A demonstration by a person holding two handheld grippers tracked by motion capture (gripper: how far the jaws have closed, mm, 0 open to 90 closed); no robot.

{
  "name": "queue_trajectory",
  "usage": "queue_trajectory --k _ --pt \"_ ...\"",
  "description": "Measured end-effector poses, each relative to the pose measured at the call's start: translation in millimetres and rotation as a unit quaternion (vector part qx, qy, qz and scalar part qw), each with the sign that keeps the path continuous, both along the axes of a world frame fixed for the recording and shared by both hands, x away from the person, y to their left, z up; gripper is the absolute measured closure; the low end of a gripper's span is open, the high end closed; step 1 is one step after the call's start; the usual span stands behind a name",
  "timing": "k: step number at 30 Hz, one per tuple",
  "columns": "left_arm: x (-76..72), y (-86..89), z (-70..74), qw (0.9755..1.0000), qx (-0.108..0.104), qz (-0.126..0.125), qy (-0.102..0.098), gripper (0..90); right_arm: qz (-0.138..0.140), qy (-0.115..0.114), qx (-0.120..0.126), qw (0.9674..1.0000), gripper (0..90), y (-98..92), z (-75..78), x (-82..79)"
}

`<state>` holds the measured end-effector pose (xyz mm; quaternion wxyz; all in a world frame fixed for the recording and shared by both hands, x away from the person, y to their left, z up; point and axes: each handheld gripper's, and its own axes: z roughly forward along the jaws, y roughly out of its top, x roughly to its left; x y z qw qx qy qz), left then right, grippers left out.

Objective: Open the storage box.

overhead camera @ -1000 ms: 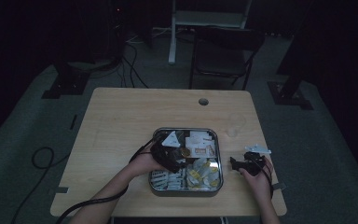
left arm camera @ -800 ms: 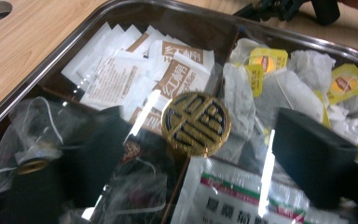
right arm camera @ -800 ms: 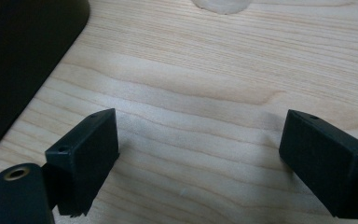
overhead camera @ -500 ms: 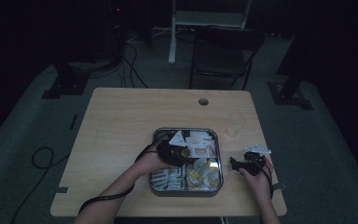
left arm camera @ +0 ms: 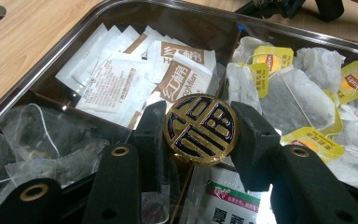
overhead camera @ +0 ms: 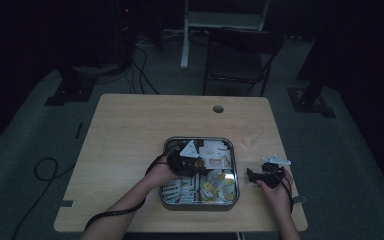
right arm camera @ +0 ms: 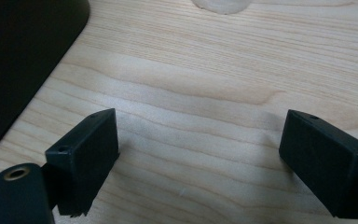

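A round gold disc (left arm camera: 200, 129) with a dark blue pattern stands at the middle of a metal tray (overhead camera: 200, 139). My left gripper (left arm camera: 200, 135) is shut on it, one black pad pressing on each side. Its jaws have just been closing with the disc between them. In the high view the left gripper (overhead camera: 194, 162) reaches over the tray's left half. White and brown sachets (left arm camera: 121, 79) and yellow-tagged tea bags (left arm camera: 298, 93) lie around the disc. My right gripper (overhead camera: 252, 175) rests on the table to the right of the tray. It is open (right arm camera: 198, 144), with bare wood between its jaws.
The tray's compartments hold sachets (overhead camera: 212, 150) and tea bags (overhead camera: 217, 182). The wooden table (overhead camera: 130, 130) has a round hole (overhead camera: 218, 108) near its far edge. A dark chair (overhead camera: 240, 55) stands behind the table. Cables lie on the floor at the left.
The left gripper has shifted slightly over the tray. The right hand has kept still.
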<state>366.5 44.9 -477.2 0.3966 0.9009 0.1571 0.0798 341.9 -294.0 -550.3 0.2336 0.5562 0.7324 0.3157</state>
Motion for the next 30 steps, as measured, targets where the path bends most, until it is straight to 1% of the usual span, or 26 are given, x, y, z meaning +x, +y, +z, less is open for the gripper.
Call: queue_trajectory --k 2,6,13,14,15,16,17,21,23,25,27,30 --pt "0.3 -0.4 0.8 1.0000 0.001 0.001 0.003 59.4 0.000 0.000 0.000 1.0000 11.2 0.0 0.0 0.0" --pt "0.1 -1.5 2.5 1.0000 0.008 0.000 0.002 59.5 0.000 0.000 0.000 1.0000 11.2 0.0 0.0 0.0" --pt "0.0 -2.3 7.0 0.9999 0.012 -0.002 0.004 59.5 0.000 0.000 0.000 1.0000 11.3 0.0 0.0 0.0" --pt "-0.3 -2.2 8.5 1.0000 0.009 -0.002 0.001 59.5 0.000 0.000 0.000 1.0000 11.3 0.0 0.0 0.0" --pt "-0.2 -2.3 10.0 1.0000 0.009 -0.004 0.002 59.5 0.000 0.000 0.000 1.0000 11.2 0.0 0.0 0.0" --pt "-0.4 -2.1 12.0 0.9999 0.009 -0.004 -0.001 59.5 0.000 0.000 0.000 1.0000 11.2 0.0 0.0 0.0" --pt "-0.3 -1.4 14.1 1.0000 0.004 -0.004 -0.002 59.5 0.000 0.000 0.000 1.0000 11.3 0.0 0.0 0.0" --pt "0.2 0.4 23.8 1.0000 -0.005 -0.001 -0.005 59.5 0.000 0.000 0.000 1.0000 11.3 0.0 0.0 0.0" --pt "0.6 1.3 27.9 1.0000 -0.004 -0.001 -0.007 59.5 0.000 0.000 0.000 1.0000 11.3 -0.1 0.0 0.1" --pt "0.7 1.8 29.1 0.9999 -0.006 -0.001 -0.008 59.5 0.000 0.000 0.000 1.0000 11.2 0.0 0.0 0.0" --pt "1.9 4.9 34.7 0.9999 -0.006 0.003 -0.011 59.5 0.000 -0.001 0.000 1.0000 11.3 -0.1 0.0 0.1" --pt "3.0 8.8 37.6 0.9998 -0.010 0.011 -0.011 59.5 0.000 -0.001 0.000 1.0000 11.3 -0.1 0.0 0.1"
